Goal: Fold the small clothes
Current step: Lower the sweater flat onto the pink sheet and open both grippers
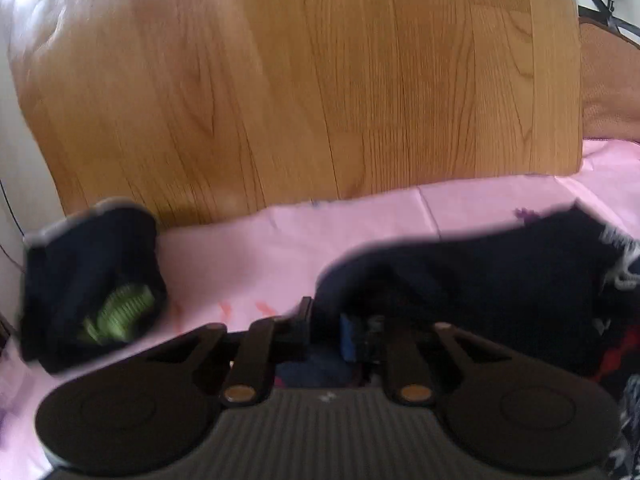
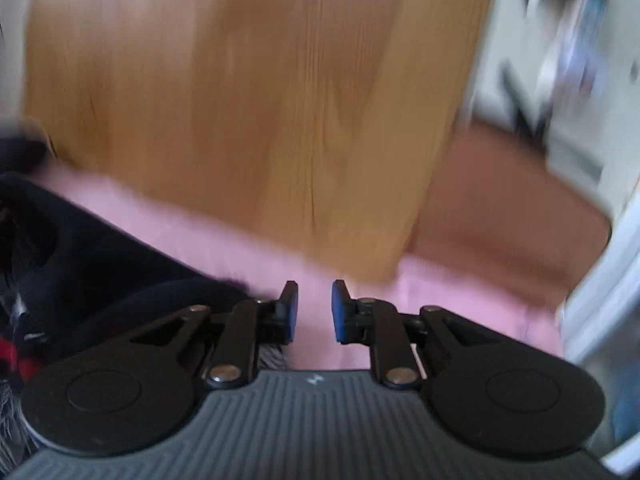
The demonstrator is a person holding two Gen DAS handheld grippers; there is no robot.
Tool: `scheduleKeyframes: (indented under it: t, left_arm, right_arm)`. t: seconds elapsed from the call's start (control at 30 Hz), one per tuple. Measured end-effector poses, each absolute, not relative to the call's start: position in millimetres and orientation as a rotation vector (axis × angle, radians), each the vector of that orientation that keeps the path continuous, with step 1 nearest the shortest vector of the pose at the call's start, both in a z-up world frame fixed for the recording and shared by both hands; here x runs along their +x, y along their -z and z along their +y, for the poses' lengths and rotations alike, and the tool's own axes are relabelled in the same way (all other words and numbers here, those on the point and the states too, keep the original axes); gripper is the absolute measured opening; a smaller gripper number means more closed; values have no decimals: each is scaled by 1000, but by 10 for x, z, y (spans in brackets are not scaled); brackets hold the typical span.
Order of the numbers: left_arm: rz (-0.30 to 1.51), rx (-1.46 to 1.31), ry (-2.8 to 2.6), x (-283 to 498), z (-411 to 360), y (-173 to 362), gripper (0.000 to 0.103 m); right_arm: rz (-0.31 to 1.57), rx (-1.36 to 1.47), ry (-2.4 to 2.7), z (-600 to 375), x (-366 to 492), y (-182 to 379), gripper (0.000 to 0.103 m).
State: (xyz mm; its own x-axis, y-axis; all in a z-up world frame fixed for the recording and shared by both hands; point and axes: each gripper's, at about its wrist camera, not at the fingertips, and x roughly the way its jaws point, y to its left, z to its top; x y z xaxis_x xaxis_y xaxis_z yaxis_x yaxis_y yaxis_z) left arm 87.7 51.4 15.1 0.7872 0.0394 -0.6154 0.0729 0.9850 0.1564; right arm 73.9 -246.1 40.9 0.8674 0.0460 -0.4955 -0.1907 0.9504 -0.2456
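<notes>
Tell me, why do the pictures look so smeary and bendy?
Right wrist view: motion blur smears the orange-brown wooden board and the white clutter at the right; the right tool stays sharp. Left wrist view: milder blur, the fisheye lens bows the board's edges, and glare whitens its top-left corner.

Your left gripper (image 1: pixel 326 320) sits on the sheet (image 1: pixel 248 248) with the garment (image 1: pixel 480 272) just ahead and to its right. A folded bundle (image 1: pixel 88 280) lies to its left. The headboard (image 1: pixel 300 80) stands behind the sheet. Your right gripper (image 2: pixel 314 312) is right of the garment.
</notes>
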Motion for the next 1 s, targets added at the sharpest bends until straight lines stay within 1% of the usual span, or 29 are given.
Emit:
scheduleKeyframes:
  t: [0.1,0.17,0.23,0.3,0.33,0.37,0.4,0.43,0.47,0.5,0.53,0.57,0.63,0.77,0.8,0.87,0.9,0.93,0.97,1.0]
  left_arm:
    - [584,178,40,656,605,-219,19]
    - [551,152,59,568,636,-360,19]
    - [533,105,79,517,653,-494,26]
    - [525,58,83,493,681,-627,49]
    - [520,42,75,460,699,-669,52]
    - [522,27,71,460,698,-703,53]
    - [536,4,79,465,704,-711,53]
    - [551,-20,95,452,730,-709,53]
    - [568,-46,112,449,758,-702,53]
    - [586,-70,122,445,790,-691,53]
    - [603,-88,129,440,817,-679,53]
    - [616,-104,143,424,848,-671,53]
    - [636,-129,205,384,921,-668,53]
    - [683,-162,302,482,905,-605,53]
    - [686,-160,314,538,885,-583,55]
    - [696,-158,309,678,825,-513,59]
    - [718,-172,300,769,805,-453,59]
    - [742,-186,293,843,802,-401,59]
    - [761,-197,288,916,820,-348,59]
    - [772,-202,276,970,837,-307,59]
  right_arm:
    - [514,-209,-212,-2607,380,-384,22]
    - [529,-167,-268,-2618,183,-384,30]
    - [560,-115,-329,-2564,42,-340,51]
    - [581,-66,-376,-2443,-22,-289,59]
    - [596,-47,-397,-2379,-33,-238,64]
    - [614,-31,-415,-2298,-5,-193,68]
    - [632,-26,-431,-2208,-9,-141,73]
    - [644,-33,-437,-2119,11,-90,74]
    - [654,-50,-440,-2042,40,-30,73]
    - [673,-83,-440,-1971,81,36,61]
    - [695,-117,-419,-1934,99,71,20]
    - [695,-141,-396,-1966,110,74,12]
    - [680,-152,-404,-2163,54,-84,11]
    - [568,-358,-246,-2602,10,-529,11]
    - [549,-418,-182,-2715,64,-594,11]
    - [500,-633,14,-2925,242,-582,12]
    - [516,-719,92,-3046,384,-499,17]
    - [563,-744,141,-3180,534,-417,34]
    - [588,-715,187,-3286,632,-373,38]
    - [588,-660,189,-3334,656,-382,36]
